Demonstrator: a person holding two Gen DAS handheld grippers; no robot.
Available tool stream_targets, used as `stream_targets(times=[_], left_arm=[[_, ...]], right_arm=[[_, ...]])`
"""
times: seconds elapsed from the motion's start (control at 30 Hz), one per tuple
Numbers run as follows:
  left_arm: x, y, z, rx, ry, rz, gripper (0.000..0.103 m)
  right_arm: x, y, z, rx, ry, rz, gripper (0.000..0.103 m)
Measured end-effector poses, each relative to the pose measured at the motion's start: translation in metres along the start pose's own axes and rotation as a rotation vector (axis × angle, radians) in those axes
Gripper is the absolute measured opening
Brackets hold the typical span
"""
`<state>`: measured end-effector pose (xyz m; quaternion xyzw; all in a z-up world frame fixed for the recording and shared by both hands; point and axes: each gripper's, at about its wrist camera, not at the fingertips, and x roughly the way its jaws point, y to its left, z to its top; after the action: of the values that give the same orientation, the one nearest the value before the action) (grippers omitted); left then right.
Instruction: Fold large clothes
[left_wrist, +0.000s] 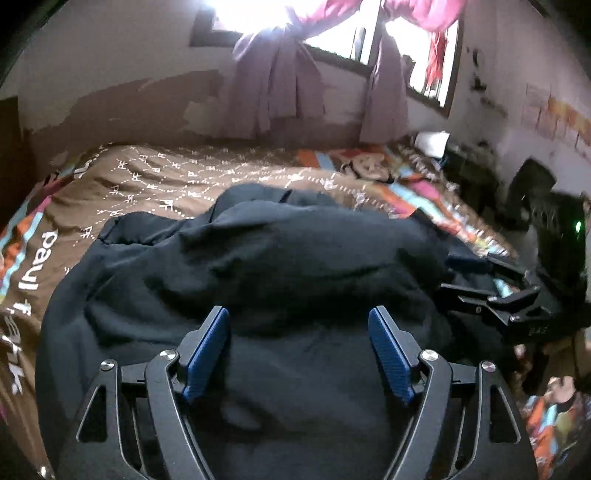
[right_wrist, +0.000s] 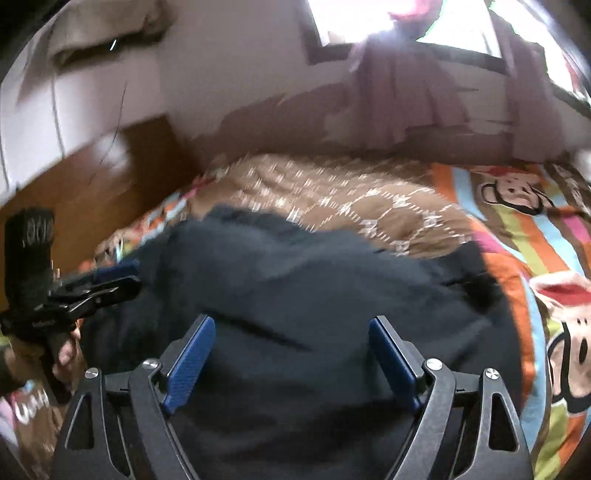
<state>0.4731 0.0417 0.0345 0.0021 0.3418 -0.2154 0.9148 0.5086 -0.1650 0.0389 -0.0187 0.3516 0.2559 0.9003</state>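
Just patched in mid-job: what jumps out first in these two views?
A big dark garment lies heaped across the middle of the bed, on a brown patterned bedspread with bright cartoon stripes at its edge. Both claws hang over it with jaws open and nothing between the blue pads: the left claw and the right claw. Behind the bed, a glaring window with purple curtains.

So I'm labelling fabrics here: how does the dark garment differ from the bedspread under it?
The garment is plain dark navy; the bedspread is brown with white lettering and bright cartoon stripes. The garment lies bunched and puffy in a heap; the bedspread is spread fairly flat. The garment covers only the near part of the bed, while the bedspread runs on to the wall. Both are soft cloth, and neither is gripped.
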Motion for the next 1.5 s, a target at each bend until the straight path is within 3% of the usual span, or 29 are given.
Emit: stream_targets(times=[0.2,0.4,0.6,0.83,1.5], left_arm=[[0.03,0.018,0.014,-0.037,0.053,0.123,0.073],[0.047,0.04,0.015,-0.1,0.096,0.188,0.074],[0.055,0.049,0.008,-0.128,0.124,0.175,0.077],[0.045,0.051,0.0,-0.143,0.09,0.131,0.077],[0.046,0.046,-0.009,-0.11,0.055,0.143,0.078]], right_arm=[[0.037,-0.018,0.015,0.047,0.03,-0.062,0.084],[0.052,-0.043,0.02,0.082,0.079,-0.122,0.084],[0.067,-0.065,0.015,0.112,0.106,-0.162,0.085],[0.065,-0.074,0.002,0.162,0.078,-0.112,0.088],[0.058,-0.073,-0.008,0.178,0.029,-0.087,0.091]])
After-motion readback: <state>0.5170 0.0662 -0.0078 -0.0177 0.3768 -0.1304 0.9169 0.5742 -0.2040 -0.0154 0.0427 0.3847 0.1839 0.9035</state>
